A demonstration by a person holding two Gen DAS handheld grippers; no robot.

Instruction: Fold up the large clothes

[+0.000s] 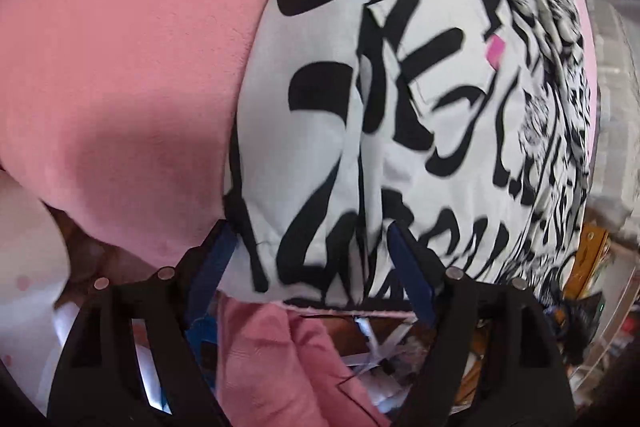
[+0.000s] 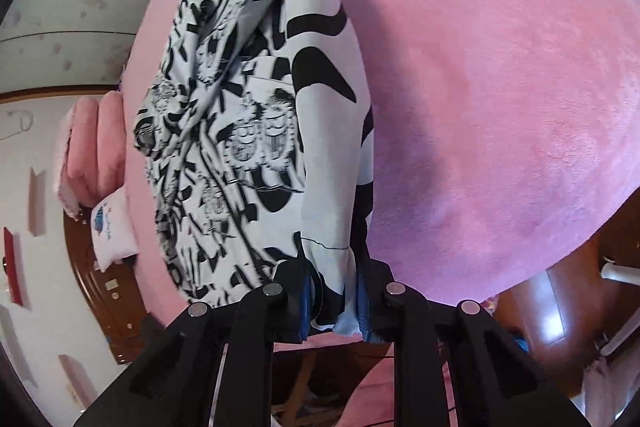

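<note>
My left gripper [image 1: 312, 243], a black two-finger frame with blue pads, points steeply down with its jaws spread wide; its fingertips [image 1: 224, 239] sit at the near hem of the black-and-white printed garment [image 1: 400, 107] without pinching it. My right gripper [image 2: 334, 287], of the same build, also angles steeply down, its jaws drawn narrow and clamped on a bunched corner of that garment.

A home bedroom: pink bed [image 2: 500, 87], pillows [image 2: 92, 147] (stacked), floral wallpaper [image 2: 80, 7].
</note>
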